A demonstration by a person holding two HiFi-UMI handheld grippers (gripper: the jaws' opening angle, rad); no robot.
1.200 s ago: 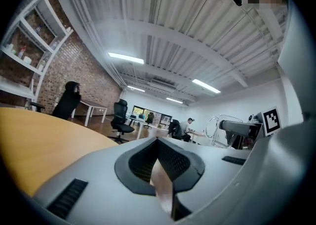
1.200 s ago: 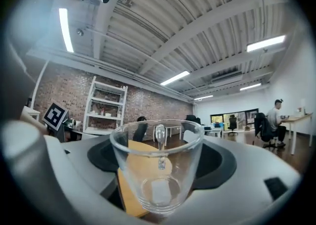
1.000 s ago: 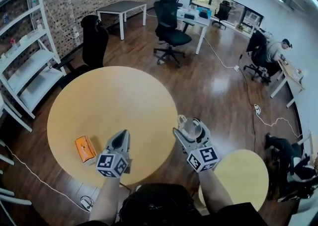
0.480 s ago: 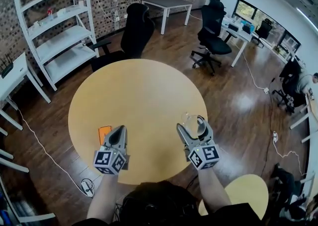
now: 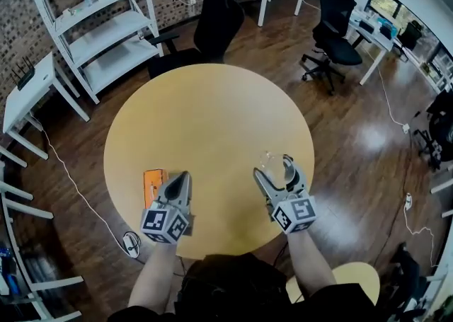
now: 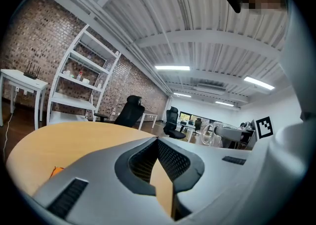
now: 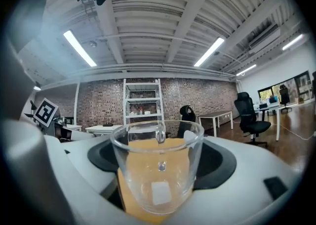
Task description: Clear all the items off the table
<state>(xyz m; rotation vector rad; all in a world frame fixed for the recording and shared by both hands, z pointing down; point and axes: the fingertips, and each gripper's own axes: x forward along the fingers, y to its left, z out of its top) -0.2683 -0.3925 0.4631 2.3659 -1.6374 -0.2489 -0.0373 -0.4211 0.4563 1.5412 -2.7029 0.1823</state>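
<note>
Head view first: compared with a second ago my view has swung round, so the round bench (image 5: 212,115) now sits square in front of me, and both grippers have come in over its near edge. A second ago the right one hung just off the rim, over the floor. The right gripper (image 5: 276,172) is spread wide around a glass (image 5: 270,158) and carries it just above the wood. The left gripper (image 5: 184,176) is shut, with the orange pack (image 5: 153,180) lying flat just beside it on its left. A second ago that pack was a bit further off. Left gripper view: the jaws are pressed together with nothing between them, and a corner of the pack (image 6: 57,171) peeks in low on the left. Right gripper view: the glass (image 7: 158,164) stands upright with a pad pressed on each side, so it's a solid hold. My read is that the glass is basically cleared once it's set down elsewhere. The pack looks like the only thing left on the bench, and my empty left gripper is right there for it, though it has to open first.
</note>
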